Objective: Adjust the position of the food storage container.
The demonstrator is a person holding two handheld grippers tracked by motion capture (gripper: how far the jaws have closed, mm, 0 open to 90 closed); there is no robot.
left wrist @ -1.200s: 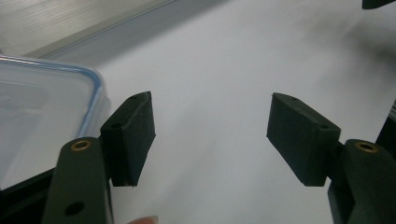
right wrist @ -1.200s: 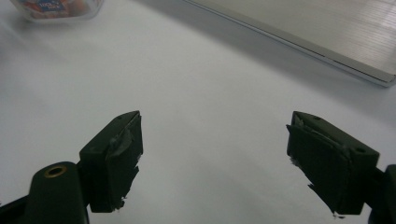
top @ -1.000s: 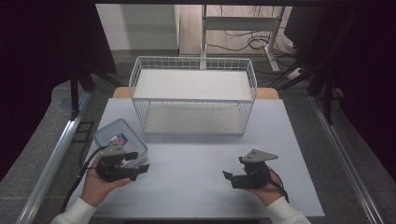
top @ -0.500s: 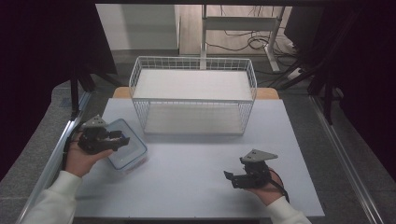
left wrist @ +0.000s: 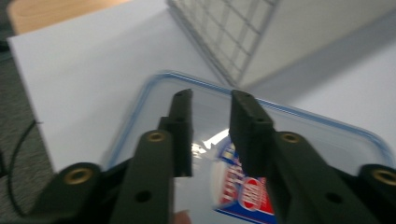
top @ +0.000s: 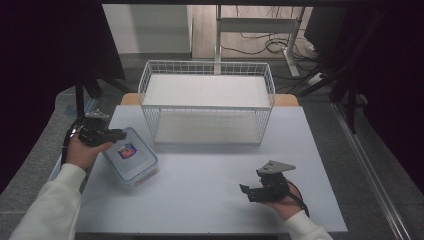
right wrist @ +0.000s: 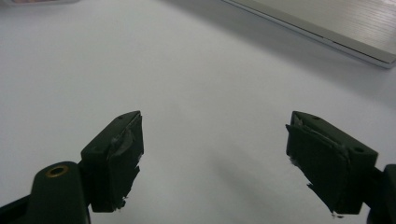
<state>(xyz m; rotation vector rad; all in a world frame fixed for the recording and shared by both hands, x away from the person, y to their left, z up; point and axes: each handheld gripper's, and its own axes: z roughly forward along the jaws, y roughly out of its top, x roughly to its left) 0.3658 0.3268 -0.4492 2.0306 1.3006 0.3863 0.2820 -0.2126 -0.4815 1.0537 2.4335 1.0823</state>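
A clear plastic container with a blue-rimmed lid and a red-and-blue label (top: 131, 156) lies on the white table (top: 210, 170) at the left. My left gripper (top: 120, 134) hovers at the container's far left corner and points right across it. In the left gripper view its jaws (left wrist: 210, 100) have just been closing to a narrow gap with nothing between them, and the lid (left wrist: 327, 140) lies beneath. My right gripper (top: 243, 192) rests near the front right of the table. Its jaws (right wrist: 215, 154) stand wide open over bare table.
A white wire basket (top: 207, 100) stands at the back middle of the table, close to the container's far right side. The table's left edge lies just behind my left hand (top: 82, 152). Dark floor and cables surround the table.
My left hand has moved from the front left of the table to the left and away, past the container. Its jaws stand narrower. The right gripper has stayed put.
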